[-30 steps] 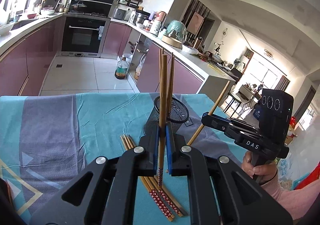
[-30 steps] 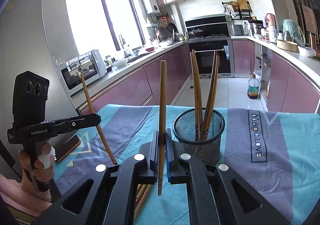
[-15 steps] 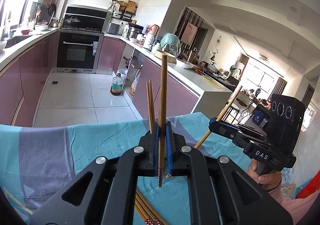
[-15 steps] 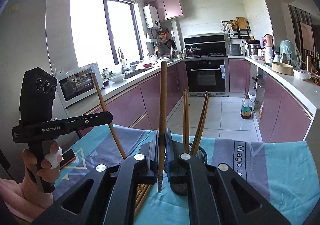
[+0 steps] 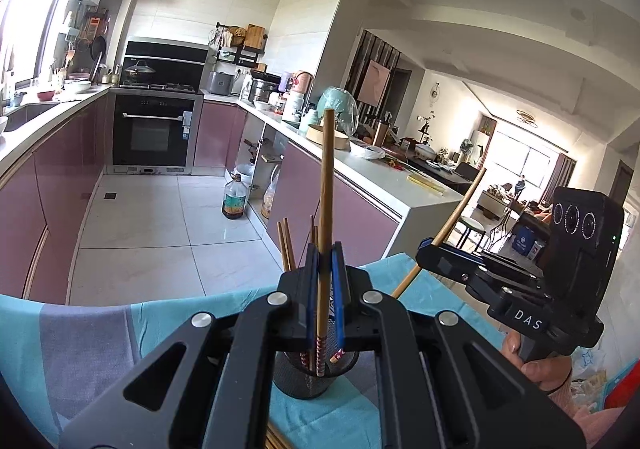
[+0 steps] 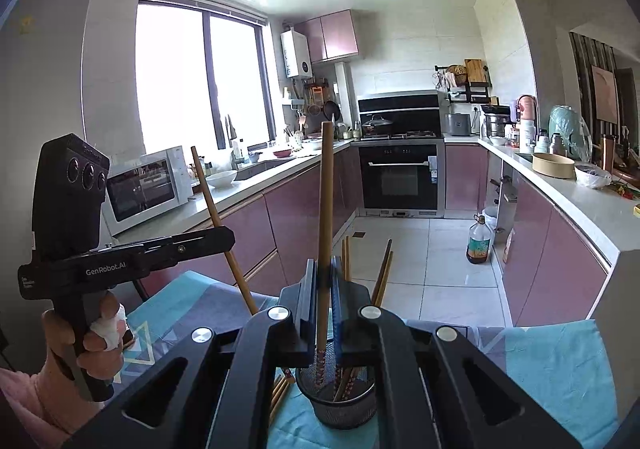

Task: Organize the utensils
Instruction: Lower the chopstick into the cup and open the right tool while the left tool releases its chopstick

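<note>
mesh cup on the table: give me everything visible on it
The mesh cup is a black, round wire-mesh holder, metal by the look, standing upright on the teal-and-grey tablecloth. Several wooden chopsticks lean in it, patterned red ends down. Both tools sit right above it, each shut on a chopstick: the right tool holds one whose tip is at or just inside the rim; the left tool likewise. Loose chopsticks lie beside its base.

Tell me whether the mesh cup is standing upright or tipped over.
Upright. The mesh cup stands on its base on the tablecloth, its open rim facing up, with chopsticks standing in it and rising above the rim.
</note>
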`<state>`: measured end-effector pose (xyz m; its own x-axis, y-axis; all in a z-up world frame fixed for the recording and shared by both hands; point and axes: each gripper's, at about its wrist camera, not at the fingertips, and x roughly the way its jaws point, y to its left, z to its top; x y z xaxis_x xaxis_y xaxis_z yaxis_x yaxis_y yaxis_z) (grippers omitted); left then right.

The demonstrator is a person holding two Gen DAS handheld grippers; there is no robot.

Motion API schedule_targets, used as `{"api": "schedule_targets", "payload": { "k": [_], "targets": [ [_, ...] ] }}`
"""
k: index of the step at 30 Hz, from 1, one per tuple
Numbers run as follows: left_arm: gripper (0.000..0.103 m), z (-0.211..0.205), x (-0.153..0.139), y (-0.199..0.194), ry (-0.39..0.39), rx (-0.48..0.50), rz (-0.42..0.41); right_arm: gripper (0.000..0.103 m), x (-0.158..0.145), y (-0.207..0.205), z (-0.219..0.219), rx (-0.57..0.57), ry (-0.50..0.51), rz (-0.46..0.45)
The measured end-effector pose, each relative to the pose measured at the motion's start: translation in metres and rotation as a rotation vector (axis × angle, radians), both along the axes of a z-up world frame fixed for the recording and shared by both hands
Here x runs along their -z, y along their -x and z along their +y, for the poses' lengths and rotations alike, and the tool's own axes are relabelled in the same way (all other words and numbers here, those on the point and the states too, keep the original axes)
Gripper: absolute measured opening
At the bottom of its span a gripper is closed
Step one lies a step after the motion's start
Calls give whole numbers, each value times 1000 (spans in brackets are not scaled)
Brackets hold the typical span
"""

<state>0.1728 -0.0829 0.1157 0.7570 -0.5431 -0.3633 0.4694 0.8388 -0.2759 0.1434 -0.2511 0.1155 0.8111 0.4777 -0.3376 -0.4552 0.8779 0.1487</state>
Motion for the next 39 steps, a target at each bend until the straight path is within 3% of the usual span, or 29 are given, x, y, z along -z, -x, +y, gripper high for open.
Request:
{"api": "schedule_targets", "payload": {
  "k": [5,20,28,39],
  "targets": [
    [7,-11,7,-14,-33,-8,16,5,9,-15,0,31,32,24],
    [7,-43,72,-49,-189,58,200,5,48,-47,14,11,136,206],
    [7,-45,76,-65,-205,51,214,6,67,-63,23,17,165,283],
    [8,-45,87,-82,-222,-7,233,8,74,-74,23,64,157,294]
  ]
}}
